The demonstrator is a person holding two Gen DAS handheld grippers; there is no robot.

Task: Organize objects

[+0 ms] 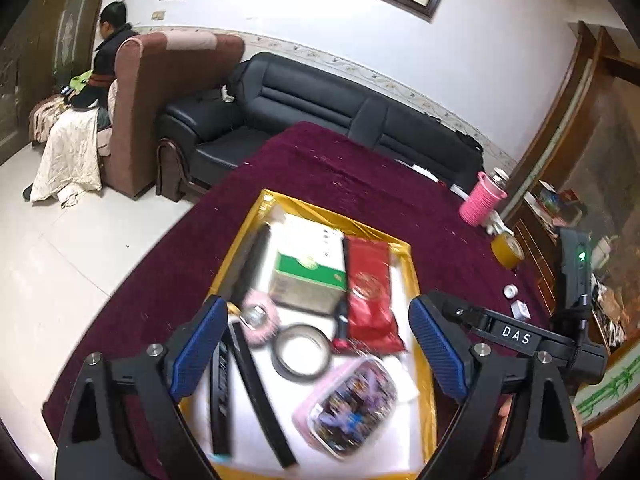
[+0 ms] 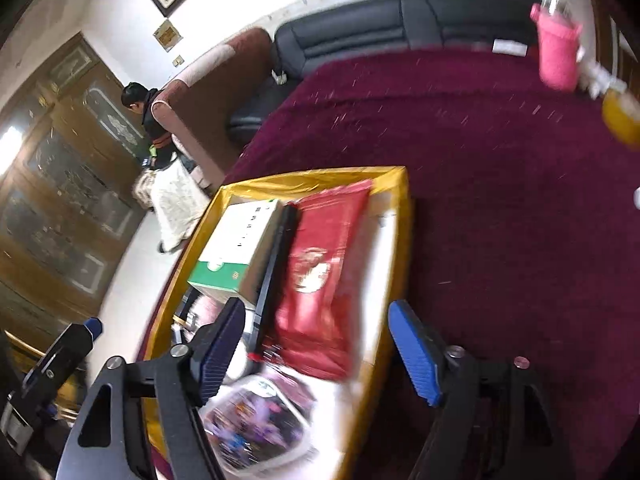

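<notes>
Both my claws hang spread and empty over the near end of the gold-rimmed, white-floored tray (image 1: pixel 416 280): my left gripper (image 1: pixel 318 356) above the pink oval case with a purple printed lid (image 1: pixel 346 404), my right gripper (image 2: pixel 316 356) beside it. Just beyond lie a black tape ring (image 1: pixel 302 352), a red foil packet (image 1: pixel 370 292) and a green-and-white cardboard box (image 1: pixel 308 276). Most things look packed already. Far off on the maroon cloth (image 1: pixel 328 168) stand a pink knitted bottle sleeve (image 1: pixel 478 200) and a yellow tape roll (image 1: pixel 507 250); I judge fetching those comes next, a long reach to the right.
</notes>
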